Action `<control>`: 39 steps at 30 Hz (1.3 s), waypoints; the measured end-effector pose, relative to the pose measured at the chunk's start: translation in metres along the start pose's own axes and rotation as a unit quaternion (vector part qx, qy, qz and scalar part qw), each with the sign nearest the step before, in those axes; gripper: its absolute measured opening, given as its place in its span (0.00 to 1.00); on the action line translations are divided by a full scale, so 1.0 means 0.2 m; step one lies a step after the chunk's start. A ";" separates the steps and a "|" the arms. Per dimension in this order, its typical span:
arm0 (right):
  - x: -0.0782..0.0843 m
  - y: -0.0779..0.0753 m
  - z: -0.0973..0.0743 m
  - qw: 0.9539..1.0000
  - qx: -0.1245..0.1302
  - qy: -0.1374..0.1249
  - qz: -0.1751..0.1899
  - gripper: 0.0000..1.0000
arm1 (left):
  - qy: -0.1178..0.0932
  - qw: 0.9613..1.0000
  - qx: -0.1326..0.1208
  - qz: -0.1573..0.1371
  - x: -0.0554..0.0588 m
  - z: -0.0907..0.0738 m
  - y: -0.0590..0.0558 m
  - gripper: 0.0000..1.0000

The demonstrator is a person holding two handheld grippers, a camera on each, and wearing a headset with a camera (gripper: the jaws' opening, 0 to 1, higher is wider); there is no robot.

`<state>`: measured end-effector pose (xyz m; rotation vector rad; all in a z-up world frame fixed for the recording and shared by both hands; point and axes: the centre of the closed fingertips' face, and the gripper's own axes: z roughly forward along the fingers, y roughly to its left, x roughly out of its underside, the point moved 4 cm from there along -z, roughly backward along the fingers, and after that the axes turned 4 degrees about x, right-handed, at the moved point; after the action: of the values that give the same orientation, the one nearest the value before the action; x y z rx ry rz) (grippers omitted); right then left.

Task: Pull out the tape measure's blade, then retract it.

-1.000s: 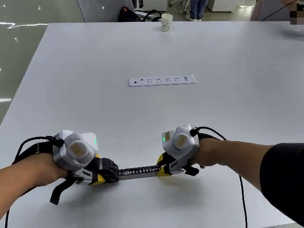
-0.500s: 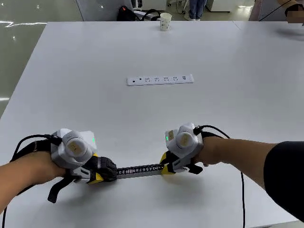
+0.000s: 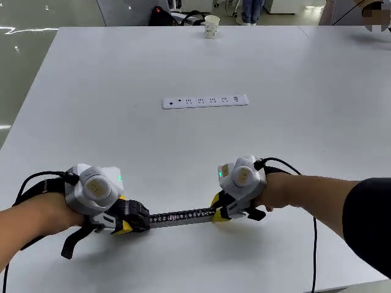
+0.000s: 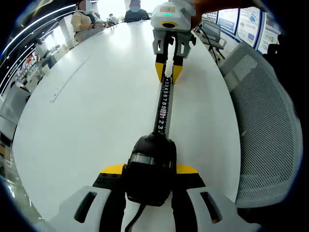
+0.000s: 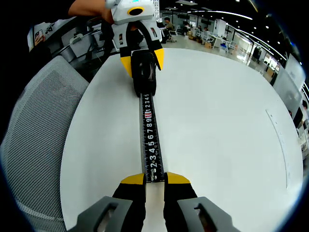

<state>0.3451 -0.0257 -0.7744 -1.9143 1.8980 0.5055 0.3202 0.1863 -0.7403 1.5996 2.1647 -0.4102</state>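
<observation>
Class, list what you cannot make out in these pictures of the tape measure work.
Blade numbers: head view, too small to read.
Tape measure case sides: left gripper view, covered by the left tongs.
Paper cup contents: head view, too far and small.

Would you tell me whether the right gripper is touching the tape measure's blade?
Touching: in the right gripper view the right gripper pinches the blade at its tip.

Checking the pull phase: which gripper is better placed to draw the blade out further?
Probably right. The right gripper is shut on the tip of the blade, with bare table on its outer side to slide across. The left gripper is shut on the tape measure case, anchoring it.
</observation>
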 end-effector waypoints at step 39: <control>0.11 -0.01 -0.07 1.000 0.006 0.008 0.015 0.09 | 0.000 1.000 0.003 -0.001 0.00 0.00 0.00 0.31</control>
<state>0.3477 -0.0517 -0.7732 -1.8910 1.9378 0.4886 0.3208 0.1857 -0.7409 1.6006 2.1656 -0.4171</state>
